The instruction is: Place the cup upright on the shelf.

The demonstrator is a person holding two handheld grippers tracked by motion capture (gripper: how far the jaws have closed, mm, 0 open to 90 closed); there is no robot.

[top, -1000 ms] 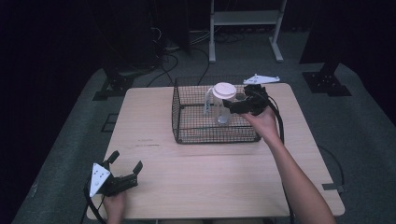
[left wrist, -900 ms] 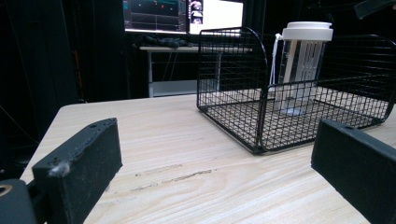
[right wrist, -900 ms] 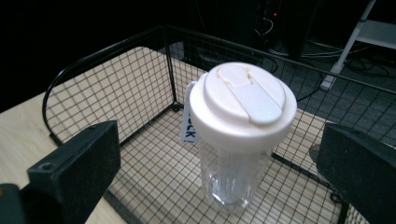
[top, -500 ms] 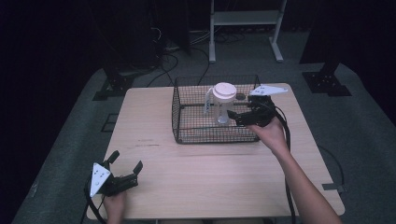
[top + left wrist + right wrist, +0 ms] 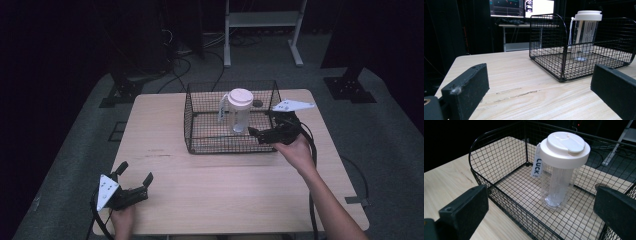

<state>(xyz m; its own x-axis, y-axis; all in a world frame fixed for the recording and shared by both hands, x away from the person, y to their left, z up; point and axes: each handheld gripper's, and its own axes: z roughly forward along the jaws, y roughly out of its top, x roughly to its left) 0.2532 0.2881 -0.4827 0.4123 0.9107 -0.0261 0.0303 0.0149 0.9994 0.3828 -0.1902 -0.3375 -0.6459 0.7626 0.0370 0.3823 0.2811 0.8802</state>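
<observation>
So there's a light wood table with a black wire basket sitting toward the far middle, and inside it a clear plastic bottle with a chunky white lid stands upright on the basket floor, nearer the right half. A little white tag hangs off the bottle's neck and reads "LUCK". The right gripper is held up at the basket's right front corner, pointing in at the bottle; its jaws are spread wide and have nothing between them, and in the right gripper view the bottle sits in the gap between them but farther off, not touched. The left gripper is way over at the near left corner of the table, well apart from the basket, low by the tabletop, jaws also wide open and holding nothing. From the left gripper view you look across bare wood at the basket, with the bottle showing through the mesh.
</observation>
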